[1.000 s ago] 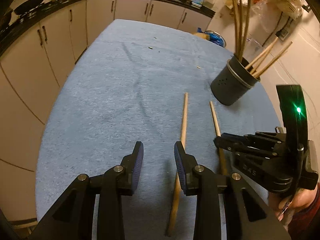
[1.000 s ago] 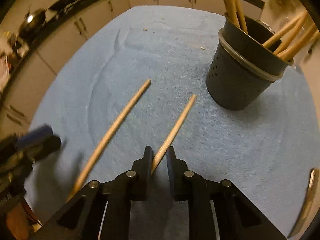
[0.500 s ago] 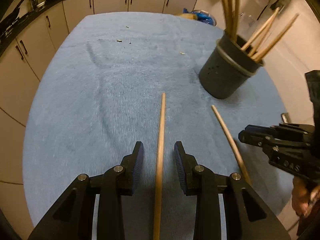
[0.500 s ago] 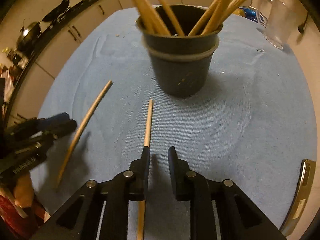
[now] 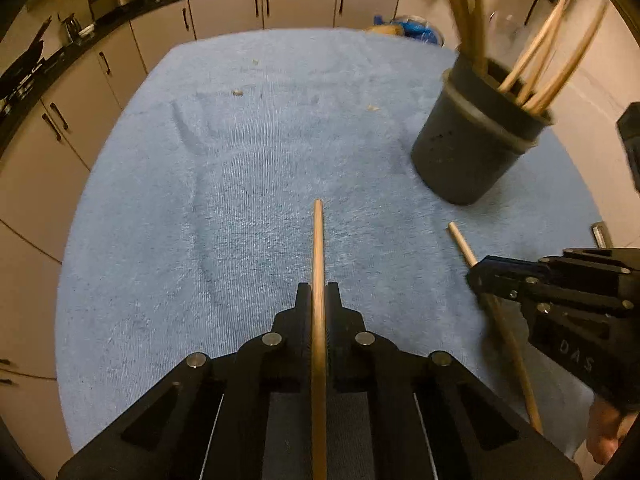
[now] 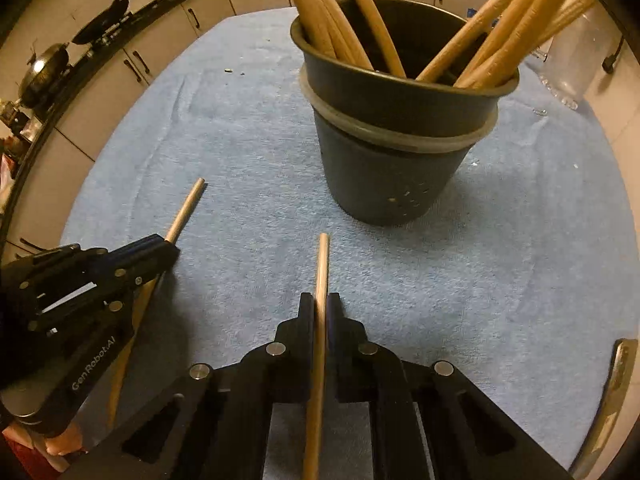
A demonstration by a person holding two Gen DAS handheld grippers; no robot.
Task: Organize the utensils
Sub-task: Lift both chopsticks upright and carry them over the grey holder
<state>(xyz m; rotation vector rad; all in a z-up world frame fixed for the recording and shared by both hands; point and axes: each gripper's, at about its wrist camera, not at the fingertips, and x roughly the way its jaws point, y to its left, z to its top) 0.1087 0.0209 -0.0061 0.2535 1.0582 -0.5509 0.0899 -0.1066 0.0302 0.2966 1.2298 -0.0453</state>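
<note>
Gripping one wooden chopstick each: left gripper [image 5: 318, 294] and right gripper [image 6: 320, 304], jaws just closed tight on the sticks, near the table's [image 5: 168, 208] front edge. Dark utensil holder [image 6: 396, 136], upright, stocked with chopsticks, stands toward the right edge.

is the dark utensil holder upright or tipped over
Upright. The dark holder stands on its base on the blue cloth, its open rim facing up, with several wooden sticks leaning out of it.
</note>
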